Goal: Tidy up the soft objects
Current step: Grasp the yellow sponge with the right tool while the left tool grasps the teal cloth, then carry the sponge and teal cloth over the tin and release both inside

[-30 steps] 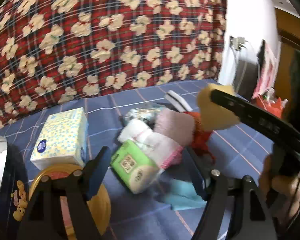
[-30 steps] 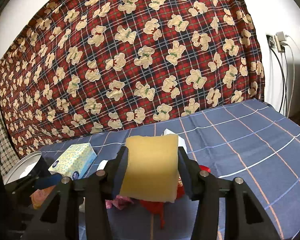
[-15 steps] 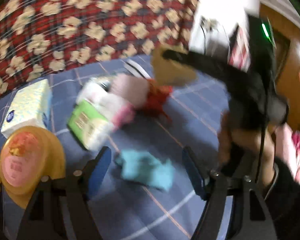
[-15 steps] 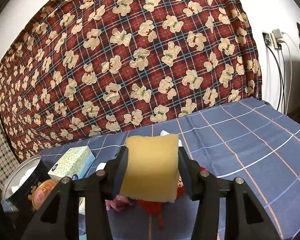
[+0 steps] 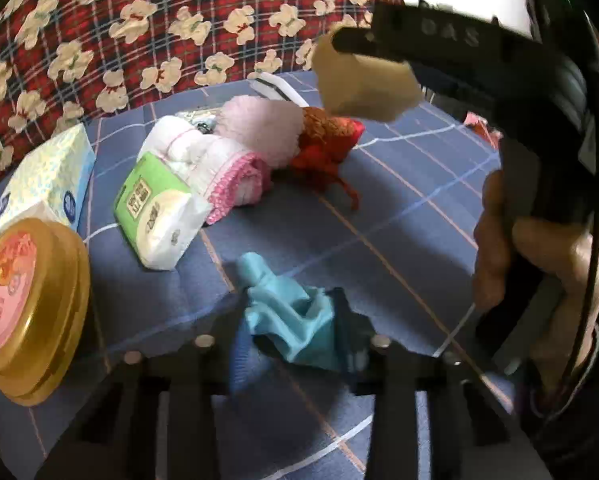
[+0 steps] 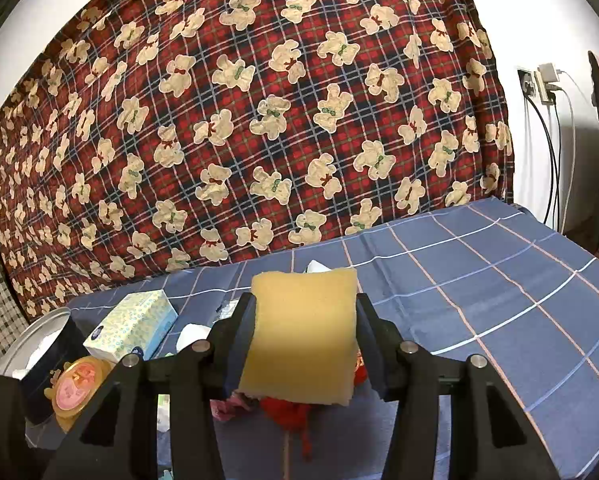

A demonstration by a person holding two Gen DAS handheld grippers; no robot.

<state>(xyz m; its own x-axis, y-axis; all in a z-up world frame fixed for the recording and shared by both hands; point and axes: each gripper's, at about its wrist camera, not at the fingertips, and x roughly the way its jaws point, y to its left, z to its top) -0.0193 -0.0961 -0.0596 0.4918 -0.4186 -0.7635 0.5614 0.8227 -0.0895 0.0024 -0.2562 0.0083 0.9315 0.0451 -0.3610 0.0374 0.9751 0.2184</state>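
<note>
Teal cloth [image 5: 287, 316], seen only from the left wrist, sits between closing left tongs [image 5: 289, 344]; right tongs [image 6: 305, 340] clamp sponge [image 6: 303, 336].

The left wrist camera is looking steeply down, close over the blue checked cloth [image 5: 399, 200], while the right is facing almost level toward the teddy-bear blanket [image 6: 259, 120], both sharing the tissue box [image 5: 43, 184].

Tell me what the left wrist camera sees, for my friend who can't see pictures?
The left hand-held gripper is closing on a crumpled teal cloth on a blue checked sheet. Beyond it lie a green tissue pack, rolled pink and white cloths and a gold tin lid. The right hand-held gripper holds a yellow sponge above.
</note>
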